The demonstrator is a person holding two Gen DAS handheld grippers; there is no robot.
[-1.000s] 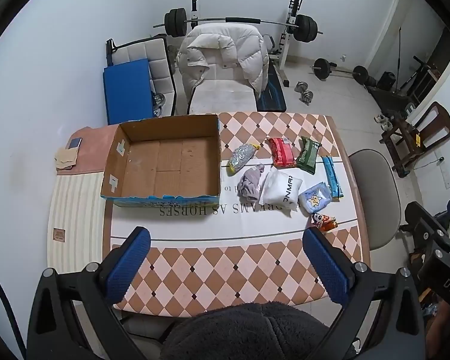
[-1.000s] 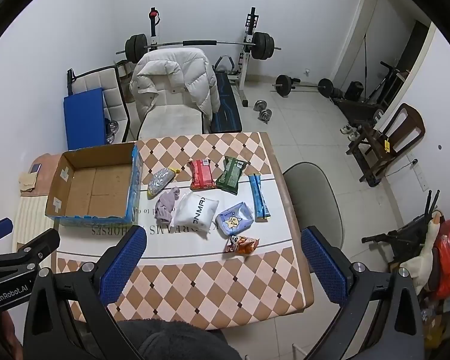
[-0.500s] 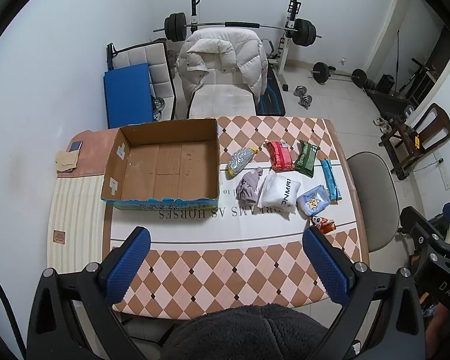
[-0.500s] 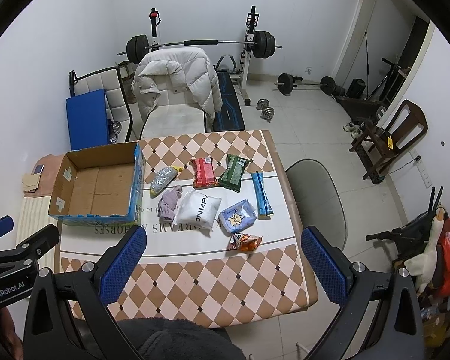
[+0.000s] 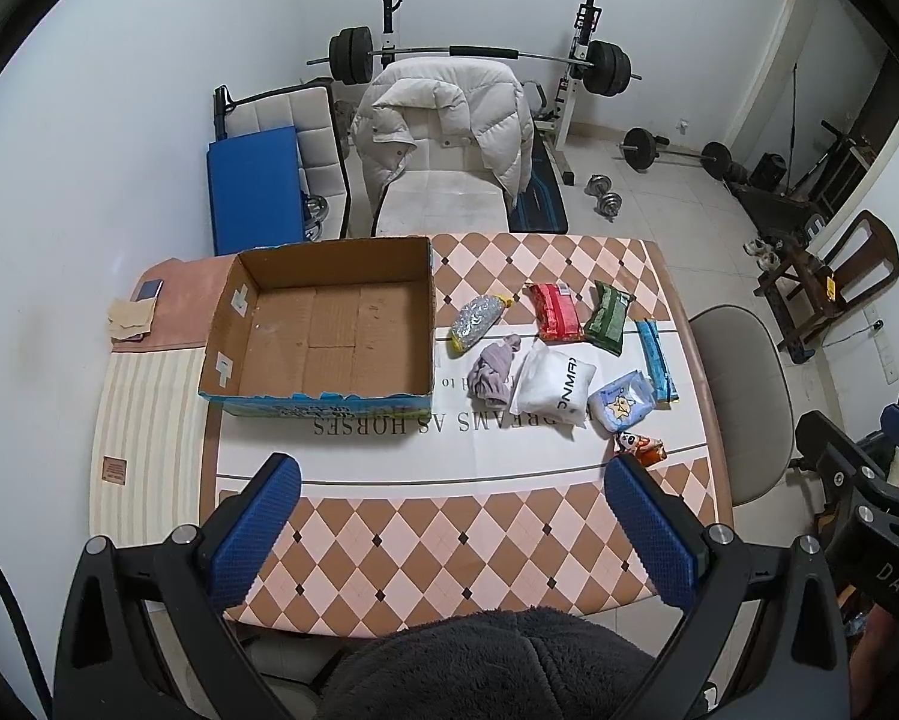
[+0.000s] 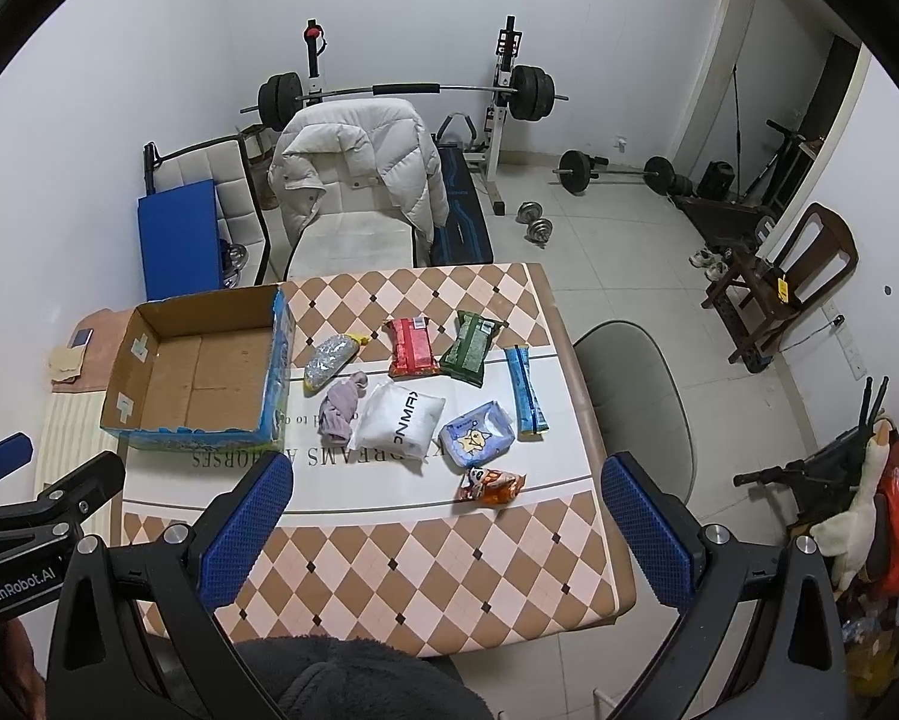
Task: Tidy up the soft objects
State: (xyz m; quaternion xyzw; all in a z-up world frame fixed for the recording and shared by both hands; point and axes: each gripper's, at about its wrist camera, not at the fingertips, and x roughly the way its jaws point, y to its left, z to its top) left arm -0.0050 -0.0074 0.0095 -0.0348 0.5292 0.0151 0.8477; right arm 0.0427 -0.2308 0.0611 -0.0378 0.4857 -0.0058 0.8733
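Left gripper [image 5: 449, 525]: you hold it high above the near edge of the table [image 5: 425, 546], jaws spread wide, nothing between the blue pads and nothing touched.
Right gripper [image 6: 446, 525]: you hold it spread just as wide, high over the near side of the table, carrying nothing and touching nothing.
Cardboard box [image 5: 329, 324]: it sits open on the left part of the table, with only its bare bottom showing.
Silver pouch [image 5: 476, 321]: it lies just right of the box, in the far row.
Red packet [image 5: 554, 312]: it is next to the silver pouch, further right.
Green packet [image 5: 610, 317]: it lies just beside the red packet, on its right.
Blue stick pack [image 5: 656, 360]: it is the rightmost item, lying lengthwise near the table's right edge.
Lilac cloth [image 5: 494, 369]: it is crumpled in the near row, closest to the box.
White bag [image 5: 554, 387]: it lies just right of the cloth; whether the two touch you cannot tell.
Pale blue star pack [image 5: 622, 403]: it lies between the white bag and the blue stick pack.
Orange snack bag [image 5: 640, 449]: it is nearest to you, close to the left gripper's right pad in the left wrist view, well below it.
White jacket [image 5: 443, 114]: it is draped over the chair beyond the table.
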